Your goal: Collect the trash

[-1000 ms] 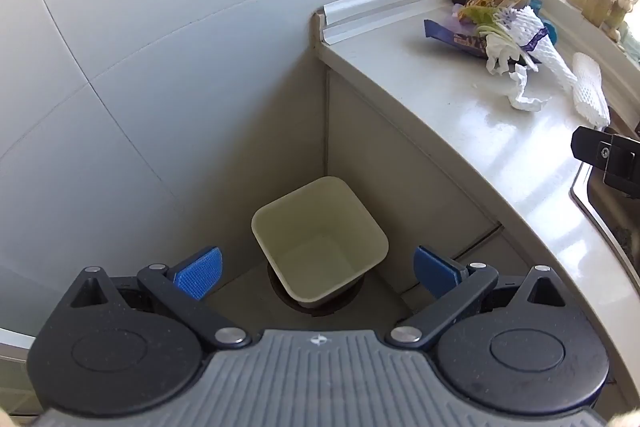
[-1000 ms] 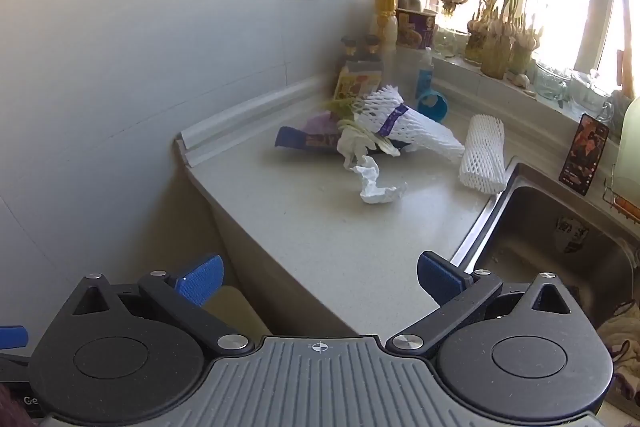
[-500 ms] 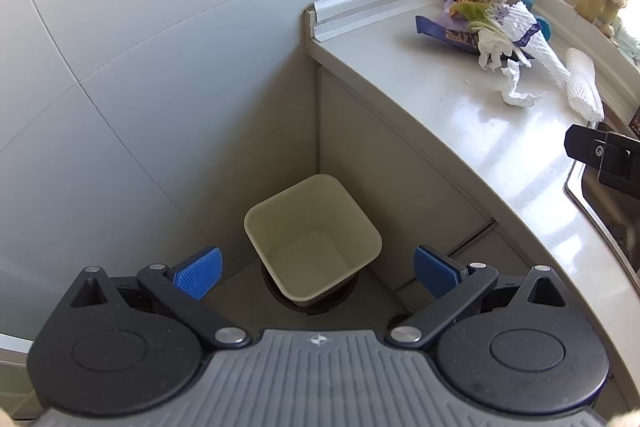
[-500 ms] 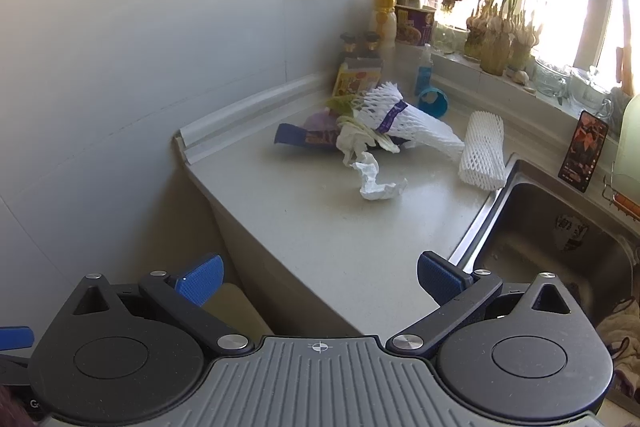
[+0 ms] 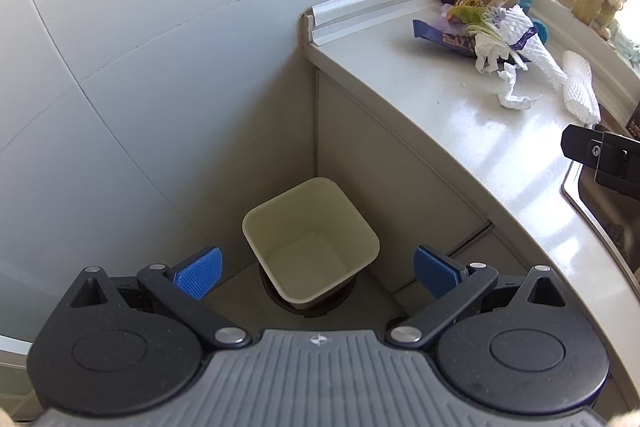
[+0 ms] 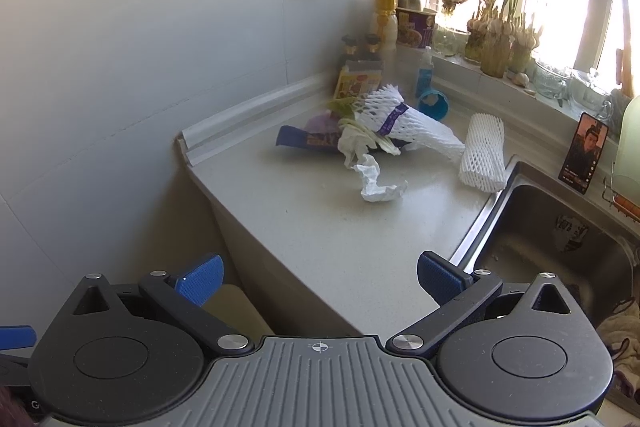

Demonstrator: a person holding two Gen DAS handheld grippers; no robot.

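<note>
My left tool (image 5: 316, 269) gapes over the cream bin (image 5: 310, 241); my right tool (image 6: 320, 277), also spread, faces the crumpled white tissue (image 6: 376, 183) on the desk (image 6: 320, 223).

Bare counter (image 6: 328, 227) is lying open between the right gripper (image 6: 318, 277), whose jaws are standing wide apart, and the crumpled paper (image 6: 376, 183), while behind that paper a foam net sleeve (image 6: 412, 131), a purple wrapper (image 6: 296, 137) and bottles are crowding the back corner. A second foam net (image 6: 482, 157) is sitting just beside the sink (image 6: 560, 239), narrowing the way on that side. Below, the bin (image 5: 310, 241) is standing with its mouth open and unobstructed under the wide-open left gripper (image 5: 314, 267), hemmed by the tiled wall (image 5: 140, 87) and the cabinet side (image 5: 400, 187).
</note>
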